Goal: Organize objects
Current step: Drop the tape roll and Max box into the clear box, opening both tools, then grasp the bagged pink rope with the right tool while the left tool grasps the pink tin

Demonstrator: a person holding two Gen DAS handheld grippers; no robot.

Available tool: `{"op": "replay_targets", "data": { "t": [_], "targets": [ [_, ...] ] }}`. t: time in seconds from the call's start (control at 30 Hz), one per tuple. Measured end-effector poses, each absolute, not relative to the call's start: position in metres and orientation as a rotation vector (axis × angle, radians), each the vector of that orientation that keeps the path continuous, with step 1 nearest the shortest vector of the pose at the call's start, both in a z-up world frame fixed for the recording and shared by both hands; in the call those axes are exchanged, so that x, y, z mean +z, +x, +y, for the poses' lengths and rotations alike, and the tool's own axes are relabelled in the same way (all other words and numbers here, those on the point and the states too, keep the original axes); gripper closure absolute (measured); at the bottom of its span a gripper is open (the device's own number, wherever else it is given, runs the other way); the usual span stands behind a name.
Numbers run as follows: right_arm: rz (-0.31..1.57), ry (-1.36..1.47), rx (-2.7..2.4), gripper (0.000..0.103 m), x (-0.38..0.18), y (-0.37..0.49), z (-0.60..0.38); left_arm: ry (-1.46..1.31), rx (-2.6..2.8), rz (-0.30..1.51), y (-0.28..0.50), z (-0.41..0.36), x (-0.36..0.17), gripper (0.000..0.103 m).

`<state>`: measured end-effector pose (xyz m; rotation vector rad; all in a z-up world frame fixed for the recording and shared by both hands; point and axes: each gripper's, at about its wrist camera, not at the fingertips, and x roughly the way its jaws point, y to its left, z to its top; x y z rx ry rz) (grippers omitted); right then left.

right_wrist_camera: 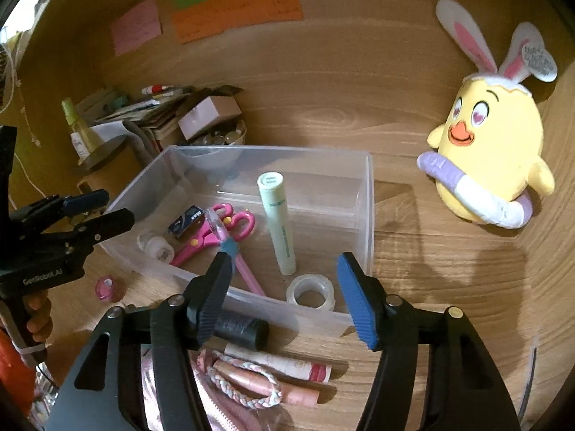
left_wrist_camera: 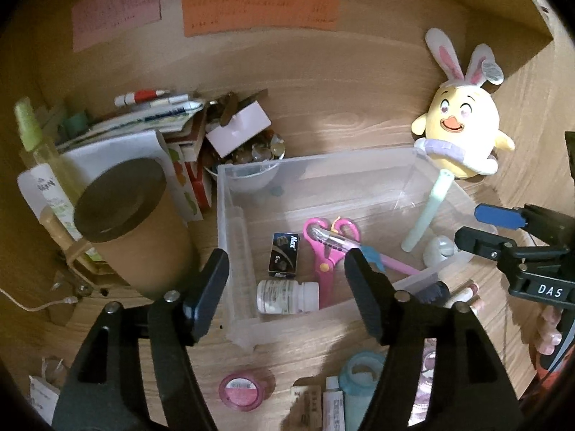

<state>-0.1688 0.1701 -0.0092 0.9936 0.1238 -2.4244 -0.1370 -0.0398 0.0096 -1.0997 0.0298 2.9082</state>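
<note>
A clear plastic bin sits on the wooden desk. Inside lie pink scissors, a black staples box, a white pill bottle, a pale green tube, a pink pen and a tape roll. My left gripper hangs open over the bin's near left corner, with nothing between its fingers. My right gripper stands open above the bin's near wall by the tape roll and grips nothing. Each gripper shows in the other's view, both open.
A yellow plush chick leans in the right corner. A brown canister, stacked books and a bowl of glass pebbles crowd the left. In front of the bin lie a pink jar, a black cylinder and cosmetic tubes.
</note>
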Motion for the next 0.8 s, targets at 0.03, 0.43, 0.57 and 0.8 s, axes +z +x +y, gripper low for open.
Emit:
{"op": "replay_targets", "data": {
  "t": [0.03,0.43,0.57,0.8],
  "targets": [
    [0.123,0.985,-2.425,0.038,-0.007,-0.166,0.171,-1.089,2.916,0.040,-0.134,-0.039,0.012,0.035],
    [0.135,0.915,-2.415,0.023,0.007,-0.128,0.183,-1.001,2.987,0.049,-0.096,-0.057,0.026,0.016],
    [0.144,0.918,-2.420,0.022,0.006,-0.118,0.190,-1.012,3.012,0.025,-0.082,-0.072,0.025,0.015],
    [0.158,0.975,-2.397,0.022,-0.011,-0.103,0.196,-1.157,2.994,-0.008,-0.066,-0.094,-0.003,0.014]
  ]
}}
